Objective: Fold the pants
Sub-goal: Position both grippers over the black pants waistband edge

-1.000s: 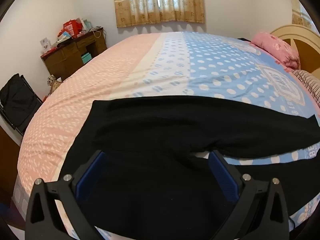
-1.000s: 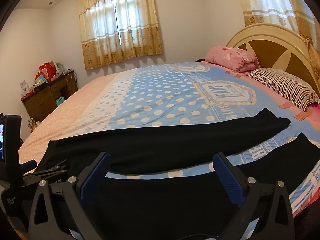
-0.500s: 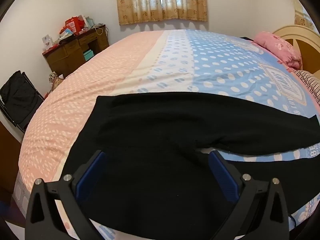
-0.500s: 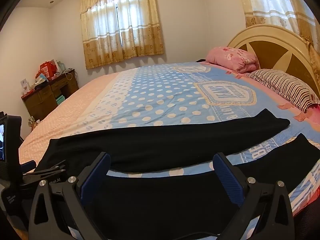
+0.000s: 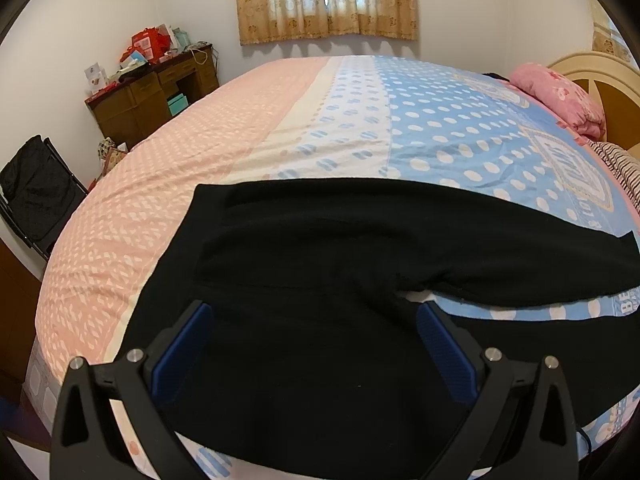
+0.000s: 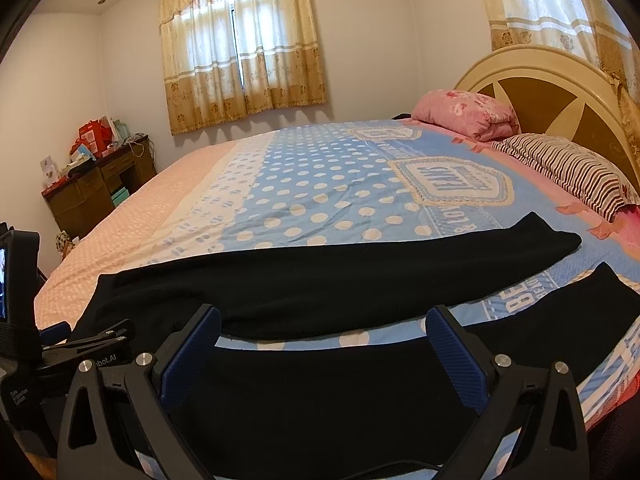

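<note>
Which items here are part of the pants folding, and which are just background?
Job:
black pants
left hand-held gripper
right hand-held gripper
bed

Background:
pink pillow
striped pillow
wooden desk
curtains

You face a bed (image 6: 304, 184) in a pink, white and blue dotted sheet. At two o'clock, a pink pillow (image 6: 466, 114) and striped pillow (image 6: 568, 168) lie against the headboard (image 6: 560, 92). At ten o'clock stands a cluttered wooden desk (image 6: 96, 188); curtains (image 6: 240, 44) hang at twelve.
</note>
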Demonstrator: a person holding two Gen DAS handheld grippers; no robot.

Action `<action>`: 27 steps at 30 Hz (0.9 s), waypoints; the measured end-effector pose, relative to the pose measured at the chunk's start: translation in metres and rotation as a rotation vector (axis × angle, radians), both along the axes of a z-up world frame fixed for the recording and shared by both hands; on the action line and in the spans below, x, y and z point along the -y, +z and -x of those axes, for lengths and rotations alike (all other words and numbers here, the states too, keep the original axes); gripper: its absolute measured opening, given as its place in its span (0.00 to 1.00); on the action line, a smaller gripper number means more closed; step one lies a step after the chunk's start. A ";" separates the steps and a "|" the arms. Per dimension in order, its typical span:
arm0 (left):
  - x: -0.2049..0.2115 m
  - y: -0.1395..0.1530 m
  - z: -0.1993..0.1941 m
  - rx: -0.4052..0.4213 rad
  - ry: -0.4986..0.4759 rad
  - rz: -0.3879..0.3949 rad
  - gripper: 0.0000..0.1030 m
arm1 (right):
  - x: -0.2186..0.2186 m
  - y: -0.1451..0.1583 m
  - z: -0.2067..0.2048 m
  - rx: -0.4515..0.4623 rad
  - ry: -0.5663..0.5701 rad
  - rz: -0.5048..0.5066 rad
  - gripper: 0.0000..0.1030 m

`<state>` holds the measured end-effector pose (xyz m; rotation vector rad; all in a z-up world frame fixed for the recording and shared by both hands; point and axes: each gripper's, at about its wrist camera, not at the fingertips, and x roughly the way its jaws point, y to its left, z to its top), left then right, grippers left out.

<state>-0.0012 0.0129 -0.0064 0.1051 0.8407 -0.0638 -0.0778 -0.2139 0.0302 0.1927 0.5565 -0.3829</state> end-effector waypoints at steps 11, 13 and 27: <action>-0.001 -0.003 -0.002 -0.007 0.002 -0.004 1.00 | -0.001 -0.003 -0.001 -0.003 0.000 -0.002 0.99; -0.001 -0.003 -0.002 -0.007 0.001 -0.007 1.00 | -0.002 -0.004 -0.001 -0.004 0.001 -0.003 0.99; -0.001 -0.004 -0.001 -0.013 0.001 -0.009 1.00 | -0.006 -0.005 -0.001 -0.011 0.005 -0.008 0.99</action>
